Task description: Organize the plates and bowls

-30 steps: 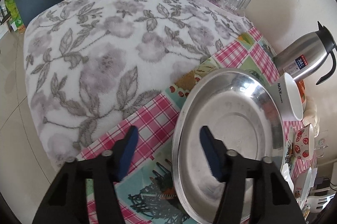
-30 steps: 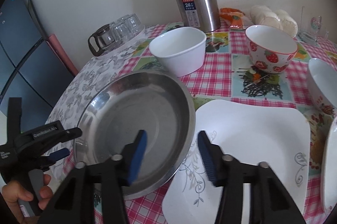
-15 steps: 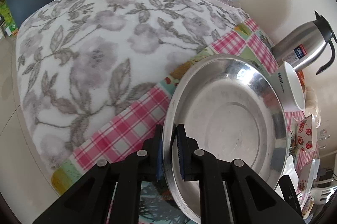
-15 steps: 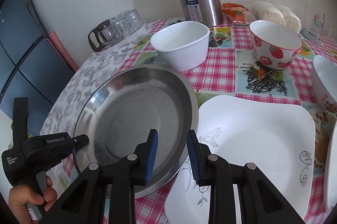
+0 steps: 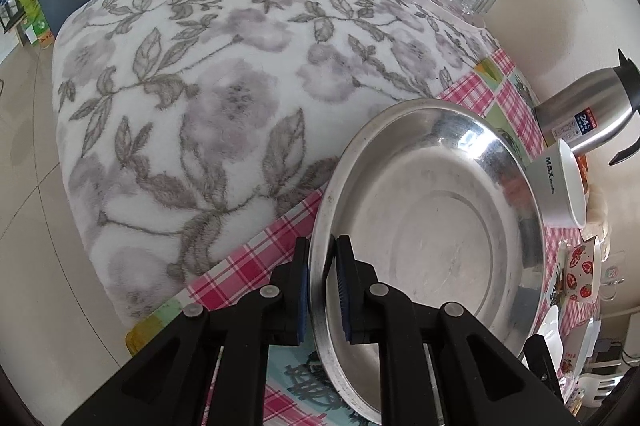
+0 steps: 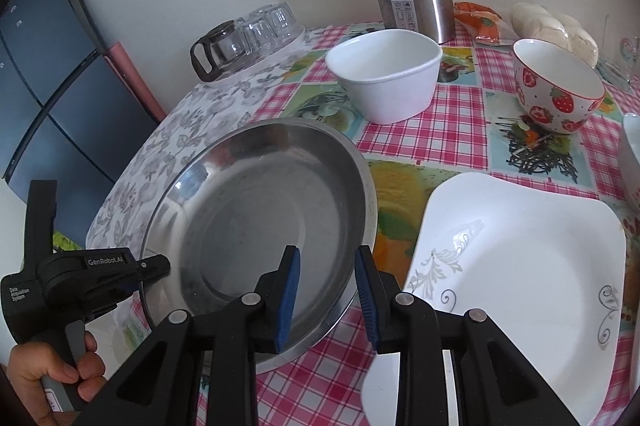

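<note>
Pink-checked tablecloth [image 6: 460, 130] lay under a steel plate [image 6: 256, 210] now lifted beside the square plate [image 6: 520, 266]: left gripper [image 5: 322, 290] had clamped its rim, right gripper [image 6: 326, 296] straddled it, narrowly open.

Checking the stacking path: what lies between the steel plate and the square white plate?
Only bare checked tablecloth separates the steel plate from the square white plate, seen in the right wrist view.
</note>
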Available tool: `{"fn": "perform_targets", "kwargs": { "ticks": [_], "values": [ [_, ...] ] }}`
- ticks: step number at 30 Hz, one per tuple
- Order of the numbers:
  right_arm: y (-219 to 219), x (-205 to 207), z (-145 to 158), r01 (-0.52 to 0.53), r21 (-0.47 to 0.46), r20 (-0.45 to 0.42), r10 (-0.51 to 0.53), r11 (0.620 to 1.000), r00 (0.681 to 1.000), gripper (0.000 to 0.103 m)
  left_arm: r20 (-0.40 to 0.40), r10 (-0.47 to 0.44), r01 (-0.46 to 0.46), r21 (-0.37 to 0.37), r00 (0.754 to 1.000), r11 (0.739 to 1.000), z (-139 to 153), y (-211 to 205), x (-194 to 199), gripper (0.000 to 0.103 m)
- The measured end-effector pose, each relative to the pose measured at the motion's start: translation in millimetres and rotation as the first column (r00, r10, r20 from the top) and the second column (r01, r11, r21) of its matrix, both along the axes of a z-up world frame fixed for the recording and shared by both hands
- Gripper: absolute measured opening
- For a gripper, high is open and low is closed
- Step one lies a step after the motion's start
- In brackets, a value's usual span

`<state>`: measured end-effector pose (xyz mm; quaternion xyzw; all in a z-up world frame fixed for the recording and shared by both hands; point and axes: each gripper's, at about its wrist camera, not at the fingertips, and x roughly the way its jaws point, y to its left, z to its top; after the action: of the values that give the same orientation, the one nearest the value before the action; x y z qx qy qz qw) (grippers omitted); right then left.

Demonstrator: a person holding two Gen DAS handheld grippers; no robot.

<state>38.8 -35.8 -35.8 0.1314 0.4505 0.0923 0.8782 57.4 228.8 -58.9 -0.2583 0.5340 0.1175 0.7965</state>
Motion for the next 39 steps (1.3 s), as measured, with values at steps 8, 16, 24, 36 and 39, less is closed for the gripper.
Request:
{"fn": "perform_targets", "kwargs": {
  "ticks": [8, 16, 24, 36, 39],
  "values": [
    [-13.0, 1.0, -2.3, 0.041, 0.069, -0.020, -0.040, 0.997, 0.999, 0.031, 0.005, 0.017, -0.017, -0.016, 1.000, 1.000, -0.6, 1.8, -2.2, 0.014],
    [-23.5, 3.1, -8.9, 0.069, 0.159, -0.044, -0.062, 0.985, 0.997, 0.031, 0.007, 0.032, -0.032, -0.039, 0.999, 0.999, -1.6, 5.1, -2.5, 0.014],
    [-18.3, 4.6, -14.0, 0.073, 0.177, -0.068, -0.062, 0.981, 0.996, 0.031, 0.012, 0.038, -0.037, -0.031, 0.999, 0.999, -1.6, 4.6, -2.6, 0.015],
    [-5.5, 4.5, -23.6, 0.052, 0.169, -0.091, -0.037, 0.984, 0.995, 0.031, 0.013, 0.027, -0.028, 0.004, 1.000, 1.000, -1.1, 2.5, -1.9, 0.017],
    [-3.9, 4.2, -23.5, 0.053, 0.150, -0.090, -0.039, 0.987, 0.995, 0.026, 0.013, 0.023, -0.023, 0.020, 1.000, 1.000, -1.2, 1.6, -1.3, 0.018]
  ]
}}
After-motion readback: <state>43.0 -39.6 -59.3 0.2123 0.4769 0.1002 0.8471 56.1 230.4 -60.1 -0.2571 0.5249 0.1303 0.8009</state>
